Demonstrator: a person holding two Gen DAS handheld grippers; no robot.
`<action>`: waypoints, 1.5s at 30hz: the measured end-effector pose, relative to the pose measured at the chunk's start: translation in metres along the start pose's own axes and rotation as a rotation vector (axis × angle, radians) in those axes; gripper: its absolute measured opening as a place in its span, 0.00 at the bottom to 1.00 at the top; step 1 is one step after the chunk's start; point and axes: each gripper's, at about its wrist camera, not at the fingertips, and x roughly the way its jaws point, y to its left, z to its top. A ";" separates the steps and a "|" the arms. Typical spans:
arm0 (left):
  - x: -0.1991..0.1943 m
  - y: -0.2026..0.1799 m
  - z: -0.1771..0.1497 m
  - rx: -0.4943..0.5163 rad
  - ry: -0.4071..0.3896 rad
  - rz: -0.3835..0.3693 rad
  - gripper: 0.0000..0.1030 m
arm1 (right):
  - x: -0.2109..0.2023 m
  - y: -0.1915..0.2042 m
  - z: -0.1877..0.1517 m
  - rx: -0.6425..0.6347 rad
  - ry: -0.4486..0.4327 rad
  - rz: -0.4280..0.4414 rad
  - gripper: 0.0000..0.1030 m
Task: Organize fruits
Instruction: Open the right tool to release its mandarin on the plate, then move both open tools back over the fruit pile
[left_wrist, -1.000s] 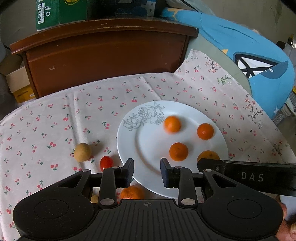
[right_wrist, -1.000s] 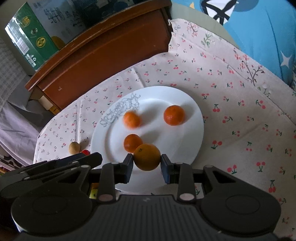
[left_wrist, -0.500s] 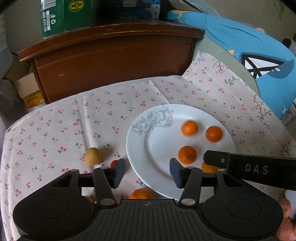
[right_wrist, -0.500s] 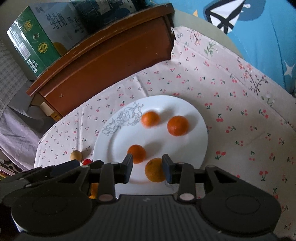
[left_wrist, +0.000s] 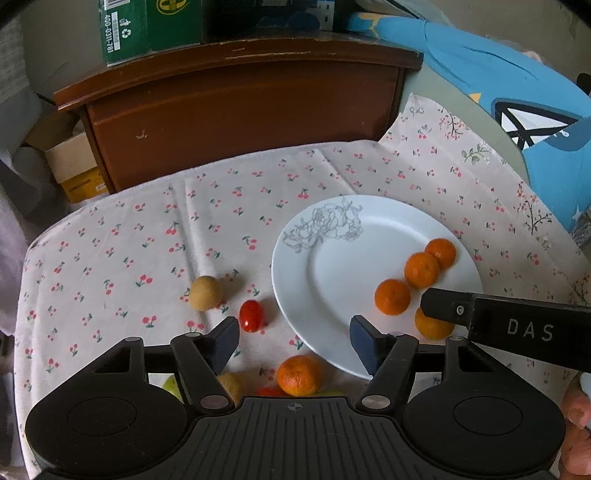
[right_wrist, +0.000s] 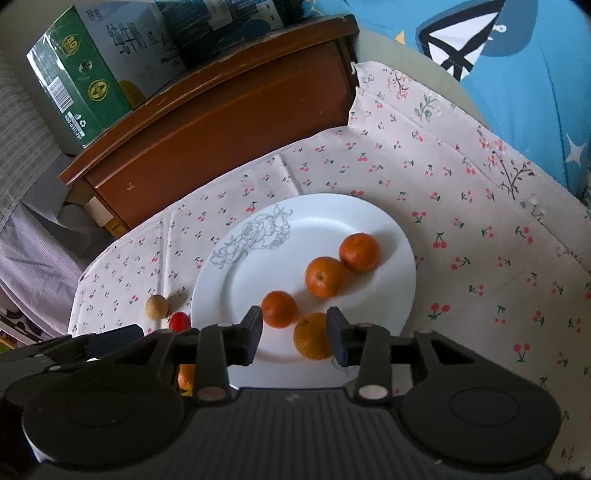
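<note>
A round white ceramic plate with a grey flower outline (right_wrist: 391, 236) sits on a pale cotton tablecloth printed with small red cherries (left_wrist: 122, 236). Four small oranges lie on the plate: three deep-orange mandarins (right_wrist: 325, 277) in a loose diagonal line, two of them touching, and a paler yellow-orange one (right_wrist: 312, 341) near the front rim.

The right gripper (right_wrist: 294, 334), black with two dark padded fingers, hovers over the plate's front edge. Its jaws have just been opening and stand a moderate way apart – the paler orange rests on the plate in the gap, close to the right-hand pad, and no pad presses on it.

The left gripper (left_wrist: 294, 345), of the same make, hangs over the cloth beside the plate's near-left rim. Its jaws have just been opening and stand wide, holding nothing. Below the gap another orange mandarin (left_wrist: 299, 374) lies on the cloth, just off the plate.

Farther left on the cloth are a round tan fruit (left_wrist: 205, 292) and, beside it, a small glossy red tomato (left_wrist: 251, 315) – apart from each other. More yellowish and red fruit is half hidden under the left gripper's body.

Behind the table stands a dark brown wooden cabinet (left_wrist: 240, 107) with a green cardboard carton (right_wrist: 77, 77) on top
</note>
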 end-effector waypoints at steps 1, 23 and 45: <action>-0.001 0.000 -0.001 -0.001 0.003 0.002 0.68 | 0.000 0.000 -0.001 0.001 0.002 0.003 0.39; -0.030 0.019 -0.026 -0.028 0.026 0.039 0.74 | -0.013 0.039 -0.018 -0.214 -0.034 0.027 0.42; -0.054 0.061 -0.067 -0.132 0.046 0.143 0.78 | -0.027 0.055 -0.056 -0.258 -0.016 0.079 0.42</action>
